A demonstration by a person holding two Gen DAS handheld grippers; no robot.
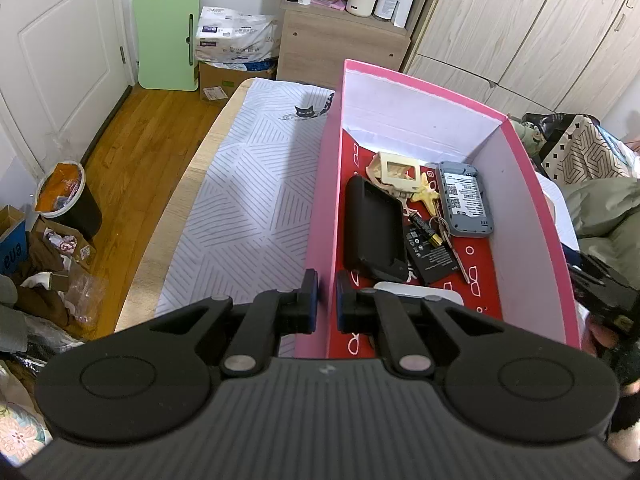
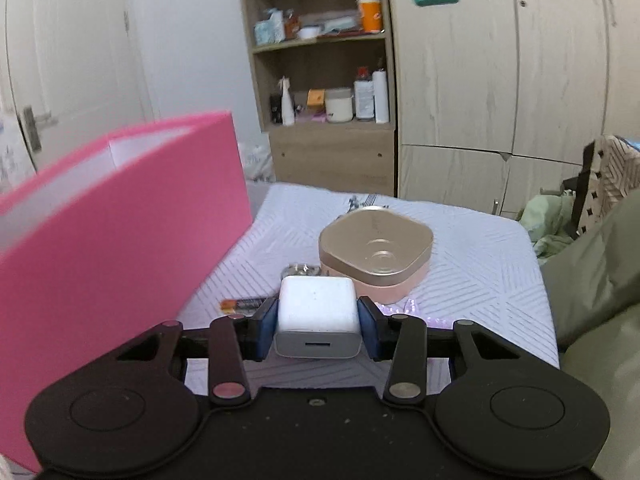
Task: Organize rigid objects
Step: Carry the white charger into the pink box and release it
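Observation:
My left gripper (image 1: 327, 300) is shut on the left wall of the pink box (image 1: 320, 216), one finger outside, one inside. The box holds a black case (image 1: 374, 232), a cream frame (image 1: 396, 172), a grey router (image 1: 464, 200), a flat battery pack (image 1: 430, 252), keys (image 1: 442, 230) and a white item (image 1: 420, 294). My right gripper (image 2: 316, 320) is shut on a white charger (image 2: 318, 322) held above the table, right of the pink box (image 2: 120, 232). An AA battery (image 2: 244, 305) and a gold-rimmed pink dish (image 2: 376, 252) lie ahead.
The table carries a striped white cloth (image 1: 248, 200). A small metal item (image 2: 302, 269) lies behind the charger. A bin (image 1: 68, 200) and clutter stand on the floor at left. A shelf unit (image 2: 320, 80) and wardrobes (image 2: 500, 80) stand beyond. Green fabric (image 2: 592, 272) lies right.

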